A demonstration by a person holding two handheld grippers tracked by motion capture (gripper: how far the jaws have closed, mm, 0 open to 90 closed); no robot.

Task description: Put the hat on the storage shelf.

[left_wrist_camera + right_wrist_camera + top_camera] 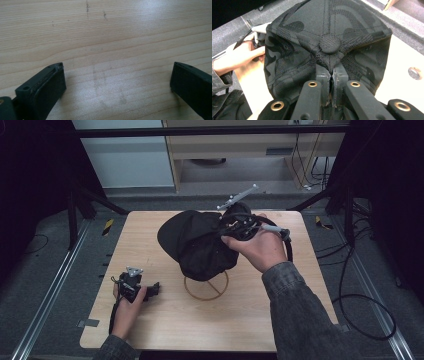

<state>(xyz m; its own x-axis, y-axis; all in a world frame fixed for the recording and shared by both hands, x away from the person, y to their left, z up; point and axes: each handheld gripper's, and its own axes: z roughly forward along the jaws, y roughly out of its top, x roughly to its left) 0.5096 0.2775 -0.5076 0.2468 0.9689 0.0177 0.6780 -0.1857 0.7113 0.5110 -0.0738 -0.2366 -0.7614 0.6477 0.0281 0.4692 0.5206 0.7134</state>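
Note:
A black camouflage-patterned cap (pixel 197 242) hangs over the middle of the wooden table (pixel 250 315). My right gripper (pixel 227 226) comes at it from the right and is shut on it. In the right gripper view the jaws (pixel 331 75) pinch the cap (pixel 329 30) just below its top button. A thin round ring base (pixel 206 287) lies on the table under the cap; whether the cap touches it is hidden. My left gripper (pixel 152 289) rests low at the table's left front. Its jaws (pixel 117 72) stand wide open over bare wood.
Black cable loops run from the right gripper off the table's right side (pixel 350 305). Metal frame rails line the floor on both sides. The person's left hand (pixel 239 58) shows beyond the cap in the right gripper view.

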